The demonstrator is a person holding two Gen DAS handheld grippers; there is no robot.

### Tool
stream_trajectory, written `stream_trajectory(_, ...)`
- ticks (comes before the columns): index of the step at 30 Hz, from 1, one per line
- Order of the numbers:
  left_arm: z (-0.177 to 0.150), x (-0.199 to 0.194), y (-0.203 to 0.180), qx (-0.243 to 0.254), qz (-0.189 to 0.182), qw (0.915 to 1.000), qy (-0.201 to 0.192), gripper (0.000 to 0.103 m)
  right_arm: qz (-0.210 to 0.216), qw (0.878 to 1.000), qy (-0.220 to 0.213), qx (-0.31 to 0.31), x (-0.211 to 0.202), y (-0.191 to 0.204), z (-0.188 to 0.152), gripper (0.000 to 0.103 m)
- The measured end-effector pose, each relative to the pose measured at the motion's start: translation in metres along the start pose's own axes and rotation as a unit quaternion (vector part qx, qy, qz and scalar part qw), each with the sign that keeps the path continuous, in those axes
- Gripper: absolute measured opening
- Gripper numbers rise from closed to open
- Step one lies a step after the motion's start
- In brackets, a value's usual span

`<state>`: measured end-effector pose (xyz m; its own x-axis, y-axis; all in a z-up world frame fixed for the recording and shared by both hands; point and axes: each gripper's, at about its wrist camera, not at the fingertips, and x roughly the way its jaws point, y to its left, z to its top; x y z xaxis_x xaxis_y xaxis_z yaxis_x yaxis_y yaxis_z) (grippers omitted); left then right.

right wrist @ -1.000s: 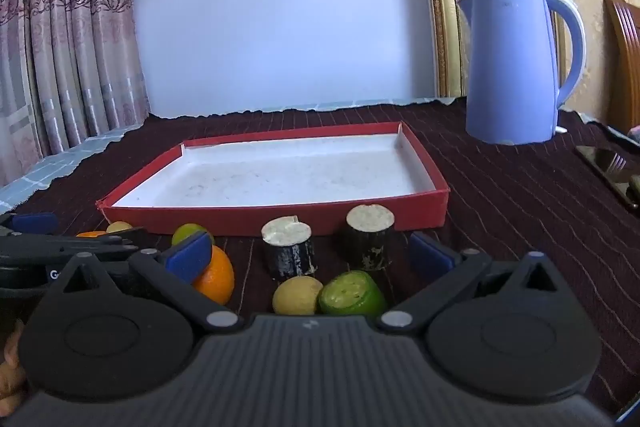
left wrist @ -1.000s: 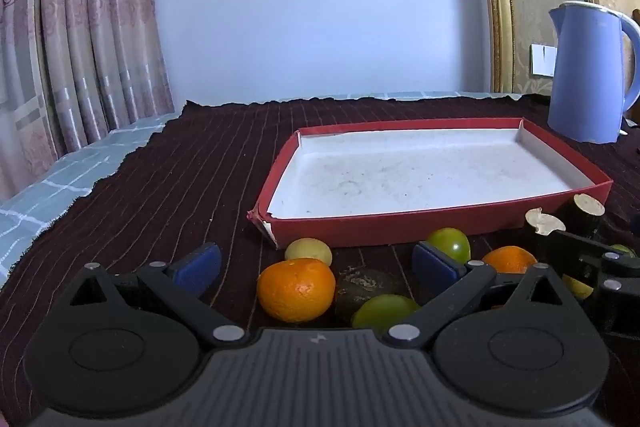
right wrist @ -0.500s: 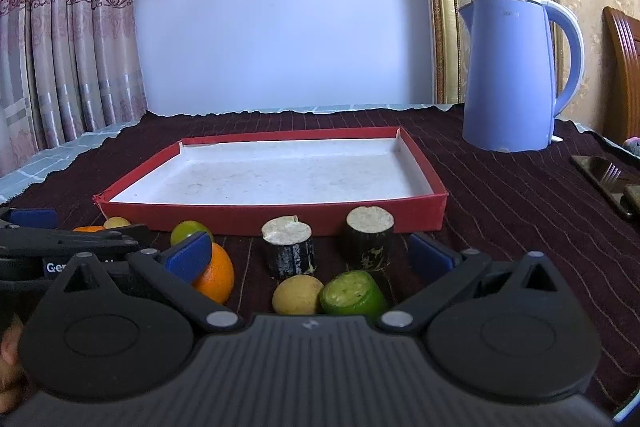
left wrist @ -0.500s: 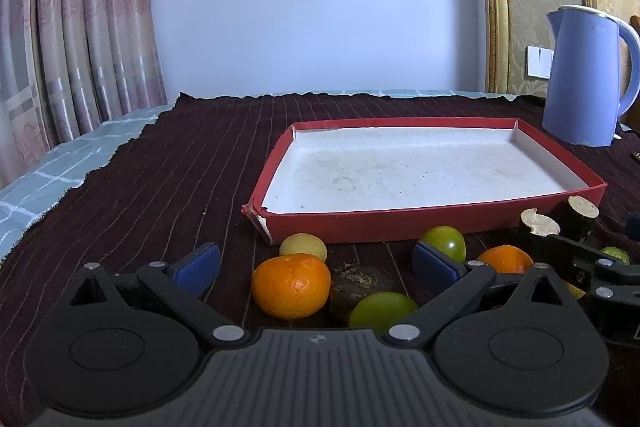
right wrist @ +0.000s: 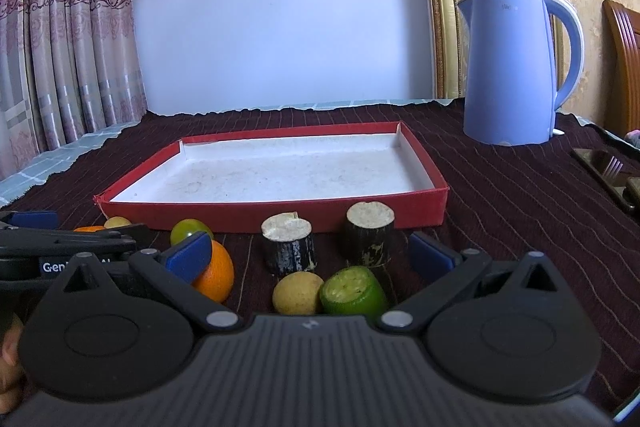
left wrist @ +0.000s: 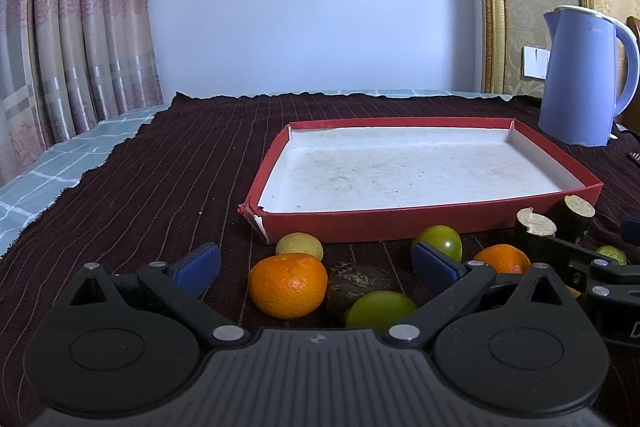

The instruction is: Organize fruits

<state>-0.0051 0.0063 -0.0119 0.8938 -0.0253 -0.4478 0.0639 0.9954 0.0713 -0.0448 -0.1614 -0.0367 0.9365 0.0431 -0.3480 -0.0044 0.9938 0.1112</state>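
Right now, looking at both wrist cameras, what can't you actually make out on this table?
- Left wrist view: the green fruit nearest the camera is cut off below by the left tool body.
- Left wrist view: the small lime is mostly hidden behind the right tool's arm.
- Right wrist view: the orange is half covered by the right tool finger pad.
- Right wrist view: the dark objects at the right edge are cut off; identity unclear.

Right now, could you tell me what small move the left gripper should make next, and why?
Probably ease the left gripper forward and down around the orange: its fingers are open, the orange lies between them on the cloth, and the red tray holds no fruit yet.
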Motion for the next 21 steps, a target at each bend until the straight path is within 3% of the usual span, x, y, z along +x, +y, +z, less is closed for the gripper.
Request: stream_trajectory(21,-0.0001,0.0046,-0.0024,0.005,-0.004,0.9999,0.011,0.103,0.000,1.000,-0.001,0.024,0.0001,-0.0049,-0.0024,0.103)
